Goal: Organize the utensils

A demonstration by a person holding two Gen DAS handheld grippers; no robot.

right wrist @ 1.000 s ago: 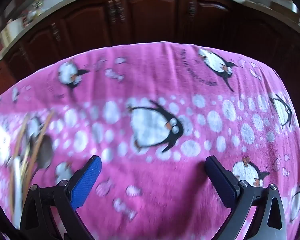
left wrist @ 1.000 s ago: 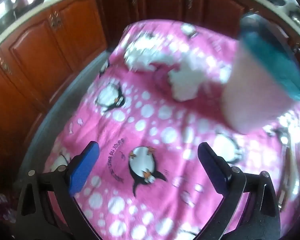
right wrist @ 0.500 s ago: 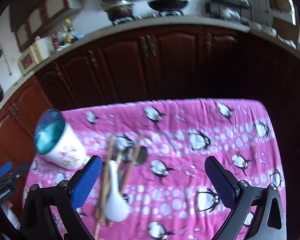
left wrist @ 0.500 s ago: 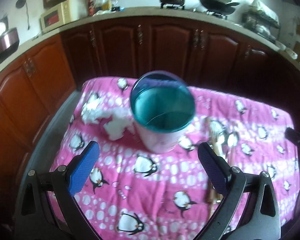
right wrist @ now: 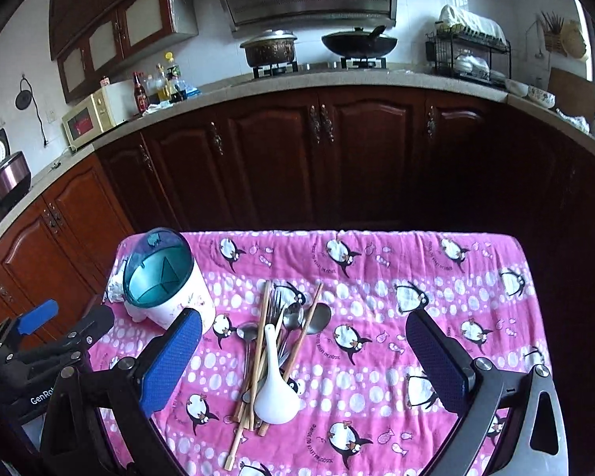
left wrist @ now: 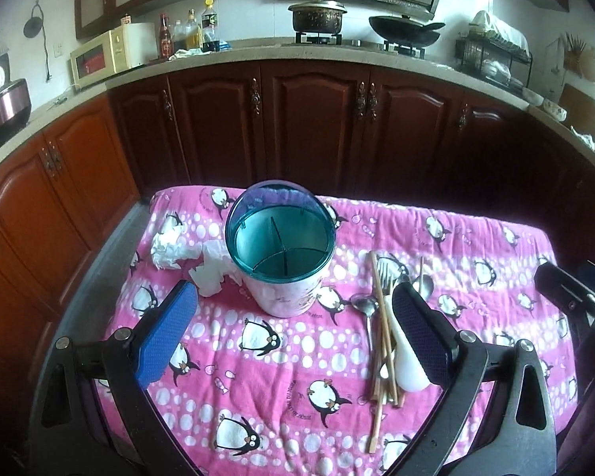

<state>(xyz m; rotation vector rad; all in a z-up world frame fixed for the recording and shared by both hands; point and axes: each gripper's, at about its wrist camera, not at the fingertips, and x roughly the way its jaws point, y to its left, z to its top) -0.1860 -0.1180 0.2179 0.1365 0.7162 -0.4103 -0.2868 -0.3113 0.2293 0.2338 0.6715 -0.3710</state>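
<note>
A white utensil holder (left wrist: 281,254) with a teal divided insert stands upright on the pink penguin cloth (left wrist: 281,361); it also shows at the left in the right wrist view (right wrist: 166,281). A pile of utensils (right wrist: 275,349) lies to its right: wooden chopsticks (left wrist: 380,317), metal spoons (left wrist: 363,303), a fork (right wrist: 274,302) and a white ceramic spoon (right wrist: 275,392). My left gripper (left wrist: 293,337) is open and empty, held above the cloth in front of the holder. My right gripper (right wrist: 303,365) is open and empty above the pile.
Crumpled white tissues (left wrist: 178,248) lie left of the holder. Dark wooden cabinets (right wrist: 297,158) and a counter with a pot (right wrist: 271,49) and wok (right wrist: 359,43) stand behind the table. The cloth's far edge (right wrist: 317,234) drops off toward the cabinets.
Both grippers have pulled back and up from close over the cloth. The whole table, holder and utensil pile are now in view. Both stay open and empty.
</note>
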